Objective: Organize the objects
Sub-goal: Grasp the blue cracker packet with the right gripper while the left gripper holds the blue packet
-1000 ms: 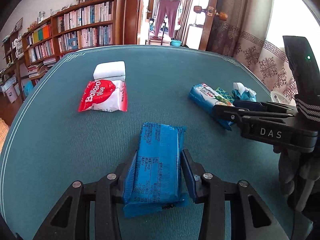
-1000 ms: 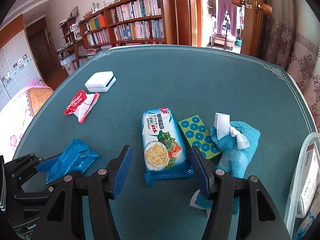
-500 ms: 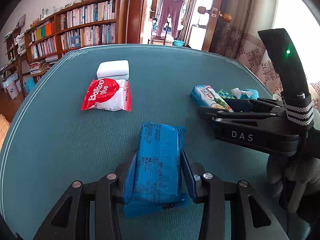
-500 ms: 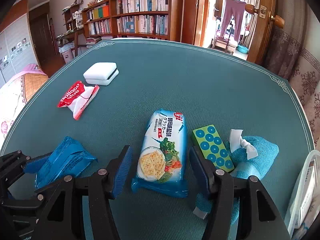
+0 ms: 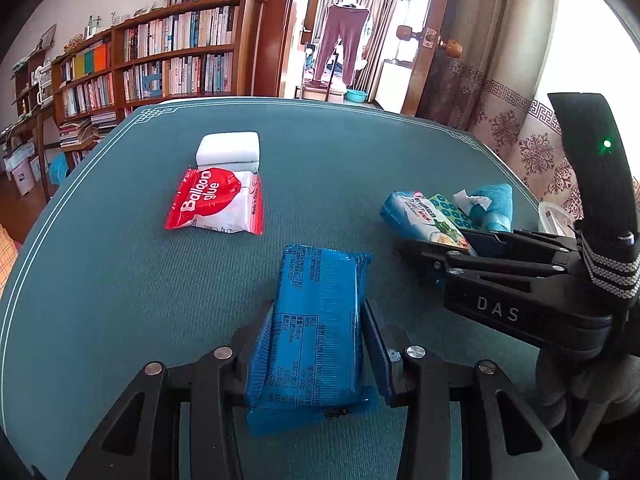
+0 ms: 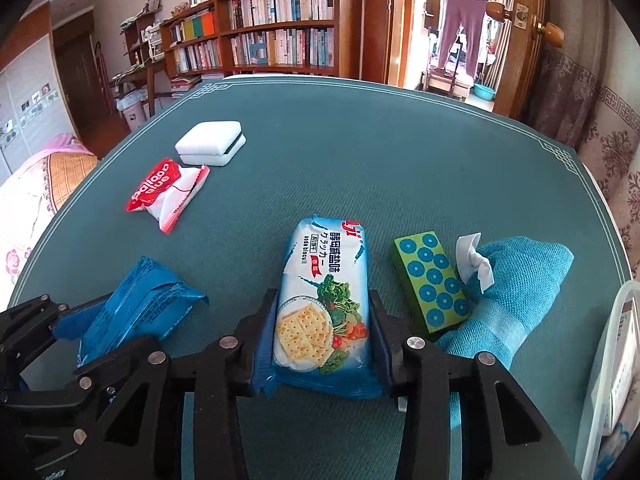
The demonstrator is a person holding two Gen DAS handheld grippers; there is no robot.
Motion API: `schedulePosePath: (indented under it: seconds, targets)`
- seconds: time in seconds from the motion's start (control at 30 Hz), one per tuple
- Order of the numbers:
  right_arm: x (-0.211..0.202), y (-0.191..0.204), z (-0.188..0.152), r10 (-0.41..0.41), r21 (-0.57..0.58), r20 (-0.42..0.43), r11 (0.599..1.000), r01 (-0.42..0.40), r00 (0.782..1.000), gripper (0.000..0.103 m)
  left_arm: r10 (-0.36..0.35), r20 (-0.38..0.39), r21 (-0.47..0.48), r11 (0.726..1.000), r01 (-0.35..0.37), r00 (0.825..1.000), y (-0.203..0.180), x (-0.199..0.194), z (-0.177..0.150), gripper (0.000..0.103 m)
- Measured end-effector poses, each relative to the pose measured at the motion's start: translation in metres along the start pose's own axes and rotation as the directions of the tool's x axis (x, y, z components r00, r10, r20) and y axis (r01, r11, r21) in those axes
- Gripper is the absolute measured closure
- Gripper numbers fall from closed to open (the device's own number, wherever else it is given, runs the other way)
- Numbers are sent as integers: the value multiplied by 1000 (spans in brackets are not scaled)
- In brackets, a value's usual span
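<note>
In the left wrist view, the left gripper [image 5: 318, 340] clamps a glossy blue foil packet [image 5: 314, 328], its back panel of small white print facing up; beyond the fingertips lies a red-and-white "Balloon glue" sachet [image 5: 216, 202]. In the right wrist view, the right gripper [image 6: 322, 338] pinches a "soda biscuit" cracker pack [image 6: 324, 300]; a green dotted box [image 6: 430, 280] sits just right of the fingers.

Two low, close wrist views, shared table [image 5: 120, 280].

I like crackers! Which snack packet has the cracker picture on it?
The soda biscuit packet in the right gripper; the others are plain blue and red-and-white.
</note>
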State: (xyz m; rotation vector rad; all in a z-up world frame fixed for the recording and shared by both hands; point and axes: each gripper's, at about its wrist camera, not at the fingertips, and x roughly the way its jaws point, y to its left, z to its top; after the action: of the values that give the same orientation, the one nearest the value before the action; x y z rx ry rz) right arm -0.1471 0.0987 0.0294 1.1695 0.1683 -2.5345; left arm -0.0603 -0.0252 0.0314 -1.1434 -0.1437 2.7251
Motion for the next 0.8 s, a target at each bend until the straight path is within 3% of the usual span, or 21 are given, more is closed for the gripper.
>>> schedulePosePath:
  seconds: [0.37,0.8]
  targets:
    - [-47,-3,-26,110,88,39,990,-113,993,60,-1,5,-13,1000,1,1000,1,-1,2,58]
    - [-80,-19,-60,127,168,48,977,-133,991,60,-2,4,-4,1000,2,1000,-2,0,0,58]
